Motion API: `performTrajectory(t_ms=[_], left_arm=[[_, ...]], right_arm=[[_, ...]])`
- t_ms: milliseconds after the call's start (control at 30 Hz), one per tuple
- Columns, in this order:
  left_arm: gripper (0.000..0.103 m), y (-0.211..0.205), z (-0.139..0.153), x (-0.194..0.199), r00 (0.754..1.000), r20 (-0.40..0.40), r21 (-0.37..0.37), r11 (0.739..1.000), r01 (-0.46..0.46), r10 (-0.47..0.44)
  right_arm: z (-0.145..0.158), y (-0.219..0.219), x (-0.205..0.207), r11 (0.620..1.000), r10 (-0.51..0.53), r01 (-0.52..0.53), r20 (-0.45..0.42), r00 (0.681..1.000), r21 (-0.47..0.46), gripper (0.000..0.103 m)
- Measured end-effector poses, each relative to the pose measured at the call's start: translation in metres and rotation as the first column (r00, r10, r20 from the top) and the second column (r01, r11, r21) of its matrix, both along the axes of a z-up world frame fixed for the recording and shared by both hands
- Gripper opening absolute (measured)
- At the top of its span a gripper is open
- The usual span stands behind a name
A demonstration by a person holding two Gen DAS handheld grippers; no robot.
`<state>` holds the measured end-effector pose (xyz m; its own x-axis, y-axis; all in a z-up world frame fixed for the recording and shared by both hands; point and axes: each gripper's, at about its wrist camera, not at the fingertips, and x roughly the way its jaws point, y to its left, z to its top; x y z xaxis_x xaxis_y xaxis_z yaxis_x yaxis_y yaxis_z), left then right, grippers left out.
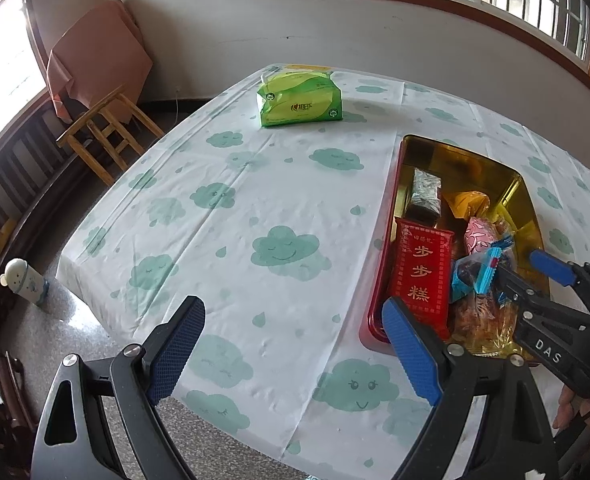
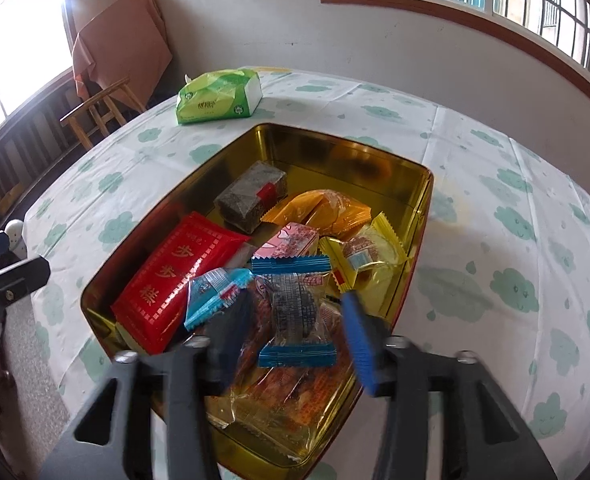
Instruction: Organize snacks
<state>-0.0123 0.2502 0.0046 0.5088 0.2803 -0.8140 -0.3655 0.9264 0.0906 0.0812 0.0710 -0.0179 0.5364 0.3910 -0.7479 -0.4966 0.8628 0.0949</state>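
Two grippers are in my views: my left gripper hangs wide open and empty over the cloud-print tablecloth. Rightward, the gold tin holds the snacks, and my right gripper stands part-open around a blue-edged snack packet, pads not touching it.

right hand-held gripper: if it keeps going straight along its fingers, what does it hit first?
Most likely the blue-edged clear snack packet lying between the open fingers of the right hand-held gripper, on top of the pile in the tin. Depth is unclear, so contact may already be close.
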Motion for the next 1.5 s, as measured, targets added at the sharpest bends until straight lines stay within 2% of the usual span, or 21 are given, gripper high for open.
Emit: performTrajectory(t_ms=[33, 67, 367, 733, 1500], left_arm=[[0.089, -0.001, 0.0, 0.0, 1.0, 0.001, 0.0, 1.0, 0.001, -0.001], [0.089, -0.002, 0.001, -0.001, 1.0, 0.003, 0.001, 1.0, 0.003, -0.003], [0.089, -0.016, 0.007, -0.004, 1.0, 0.011, 0.014, 1.0, 0.018, -0.019], [0.089, -0.048, 0.013, -0.007, 0.997, 0.017, 0.032, 0.997, 0.076, -0.077], [0.089, -0.08, 0.022, -0.012, 0.992, 0.027, 0.055, 0.991, 0.123, -0.124]], right_arm=[[0.004, -0.001, -0.002, 1.0, -0.002, 0.002, 0.008, 1.0, 0.006, 0.077], [0.006, -0.003, -0.004, 1.0, -0.004, 0.004, 0.012, 1.0, 0.011, 0.081], [0.031, -0.024, -0.028, 0.998, -0.05, 0.048, 0.041, 0.998, 0.041, 0.098], [0.031, -0.046, -0.056, 0.997, -0.079, 0.08, 0.06, 0.995, -0.003, 0.099], [0.021, -0.06, -0.068, 0.996, -0.088, 0.089, 0.044, 0.995, -0.015, 0.099]])
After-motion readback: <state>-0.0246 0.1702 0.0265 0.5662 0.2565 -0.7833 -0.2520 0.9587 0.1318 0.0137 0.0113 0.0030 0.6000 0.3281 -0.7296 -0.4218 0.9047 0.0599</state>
